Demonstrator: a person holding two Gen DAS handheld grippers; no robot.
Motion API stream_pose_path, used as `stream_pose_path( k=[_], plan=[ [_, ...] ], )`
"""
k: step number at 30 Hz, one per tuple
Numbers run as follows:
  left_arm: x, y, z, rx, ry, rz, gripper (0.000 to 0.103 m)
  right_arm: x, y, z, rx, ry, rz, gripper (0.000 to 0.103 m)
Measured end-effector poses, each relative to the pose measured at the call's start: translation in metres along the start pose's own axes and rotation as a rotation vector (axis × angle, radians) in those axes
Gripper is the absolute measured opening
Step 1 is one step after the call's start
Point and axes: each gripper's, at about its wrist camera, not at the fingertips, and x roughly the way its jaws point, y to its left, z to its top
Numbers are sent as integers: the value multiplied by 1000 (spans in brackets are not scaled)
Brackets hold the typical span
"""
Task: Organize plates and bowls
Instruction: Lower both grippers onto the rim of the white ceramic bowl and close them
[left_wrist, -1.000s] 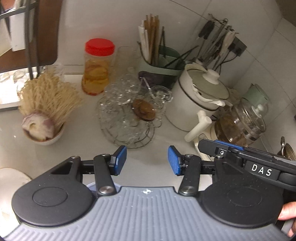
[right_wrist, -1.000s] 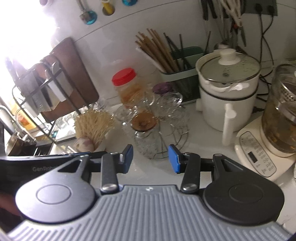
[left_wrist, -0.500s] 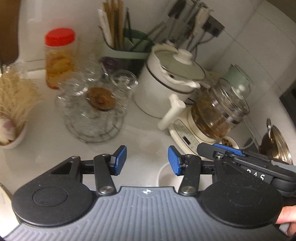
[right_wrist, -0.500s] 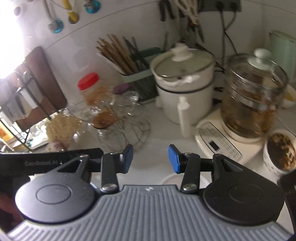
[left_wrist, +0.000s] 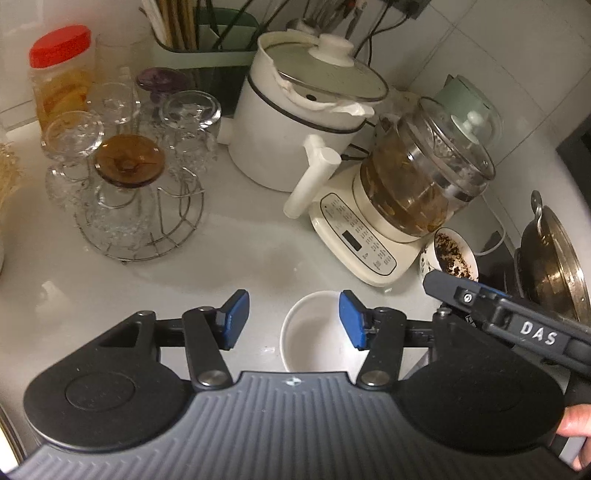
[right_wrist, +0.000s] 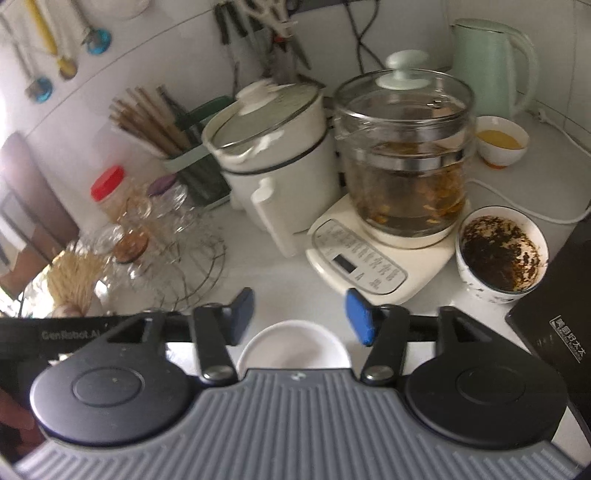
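An empty white bowl (left_wrist: 314, 336) (right_wrist: 293, 345) sits on the white counter near its front. My left gripper (left_wrist: 291, 319) hovers over the bowl's left side, its jaws opening, nothing pressed between the blue pads. My right gripper (right_wrist: 300, 314) hangs just above and behind the same bowl, jaws opening wide, nothing held. The right gripper's black finger (left_wrist: 491, 302) shows at the right of the left wrist view. A patterned bowl with dark dregs (right_wrist: 500, 254) (left_wrist: 452, 258) stands to the right. A small bowl of yellow liquid (right_wrist: 500, 142) sits at the back.
A glass kettle on a cream base (right_wrist: 402, 173) (left_wrist: 413, 184), a white lidded pot (left_wrist: 306, 110) (right_wrist: 273, 151), a wire rack of glasses (left_wrist: 125, 177), a red-capped jar (left_wrist: 59, 74), a chopstick holder (right_wrist: 173, 140), a green kettle (right_wrist: 491, 62), a black cooktop (right_wrist: 554, 325) and a metal pan lid (left_wrist: 550, 258) crowd the counter.
Both views have swung right and sunk toward the counter, bringing the white bowl under the fingers. The right gripper's jaws have spread clearly wider; the left's slightly.
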Motion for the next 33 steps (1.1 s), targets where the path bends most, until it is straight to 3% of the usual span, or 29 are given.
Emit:
stream_pose_path(
  k=[1, 7, 13, 17, 21, 28, 33],
  plan=[
    [3, -2, 0, -1, 8, 5, 60, 2, -4, 0, 13, 0, -6, 79],
    [25, -13, -4, 3, 75, 22, 62, 23, -34, -12, 89, 98, -3, 79],
    [52, -18, -13, -16, 106, 33, 62, 46, -58, -29, 149, 200, 58, 78],
    [68, -10, -20, -58, 128, 62, 61, 64, -63, -35, 149, 254, 87, 65],
    [80, 3, -25, -150, 170, 39, 55, 77, -59, -38, 143, 295, 99, 63],
    [89, 7, -30, -154, 185, 64, 46, 91, -50, -41, 101, 321, 122, 56],
    [95, 7, -34, -149, 191, 77, 28, 98, -53, -48, 111, 360, 123, 36]
  ],
)
